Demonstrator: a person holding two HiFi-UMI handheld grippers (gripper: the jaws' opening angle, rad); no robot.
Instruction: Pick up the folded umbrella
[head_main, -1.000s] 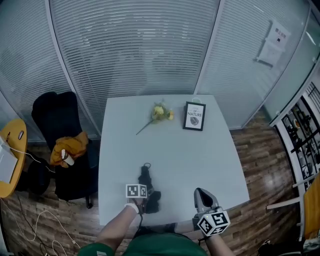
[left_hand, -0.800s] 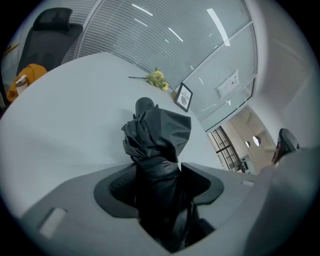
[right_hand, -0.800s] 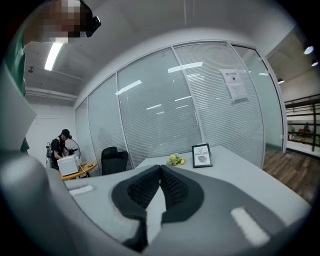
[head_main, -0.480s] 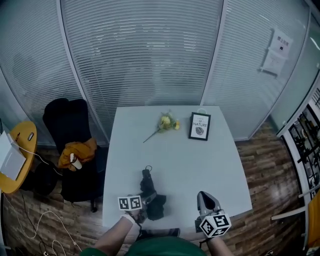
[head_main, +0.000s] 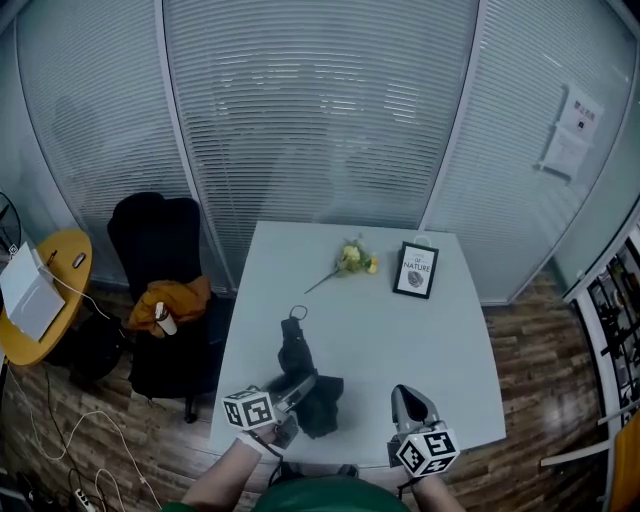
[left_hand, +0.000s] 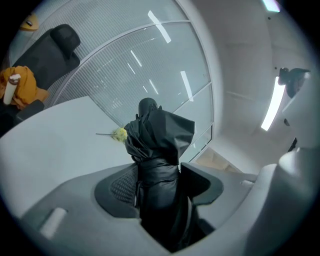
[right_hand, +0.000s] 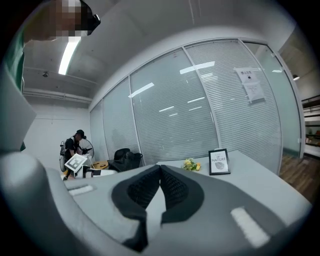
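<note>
The folded black umbrella (head_main: 296, 358) is clamped between the pads of my left gripper (head_main: 292, 388) near the white table's (head_main: 430, 340) front edge. In the left gripper view the umbrella (left_hand: 157, 142) stands up out of the jaws, its bunched fabric and knob above the pads (left_hand: 121, 186), with the table below it. A strap loop shows at the umbrella's far end. My right gripper (head_main: 406, 402) hovers at the front right of the table. Its jaws meet at the tips with nothing between them (right_hand: 160, 172).
A yellow flower (head_main: 353, 260) and a framed picture (head_main: 415, 270) sit at the table's far side. Left of the table stands a black chair (head_main: 160, 240) with an orange cloth (head_main: 176, 300). A yellow round table (head_main: 45, 320) is at far left. Glass walls with blinds run behind.
My left gripper has risen with the umbrella, lifting it off the table and tipping it toward level. The right gripper has barely moved. The head view has shifted.
</note>
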